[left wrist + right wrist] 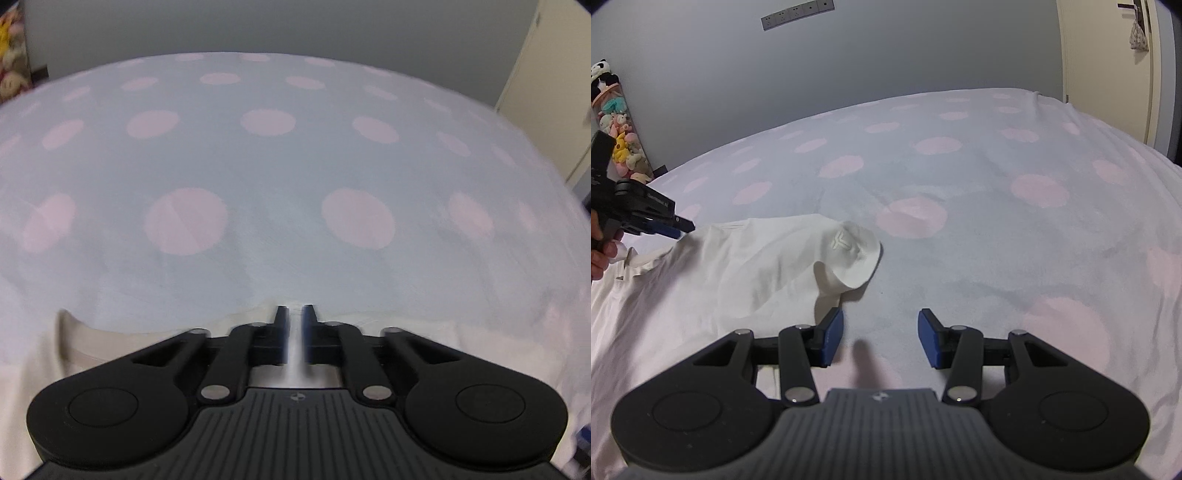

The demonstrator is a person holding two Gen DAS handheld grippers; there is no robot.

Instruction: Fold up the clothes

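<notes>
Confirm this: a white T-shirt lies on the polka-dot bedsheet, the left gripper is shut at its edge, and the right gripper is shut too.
Wrong on the right gripper: the right wrist view shows its jaws open, nothing between them. The white T-shirt, the polka-dot bedsheet and the shut left gripper stand.

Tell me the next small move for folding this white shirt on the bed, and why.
Probably close the right gripper on the shirt's near edge. Its jaws stand open over bare polka-dot bedspread, holding nothing, with the left pad touching the fabric, while the left gripper is already shut on the shirt's far edge.
</notes>
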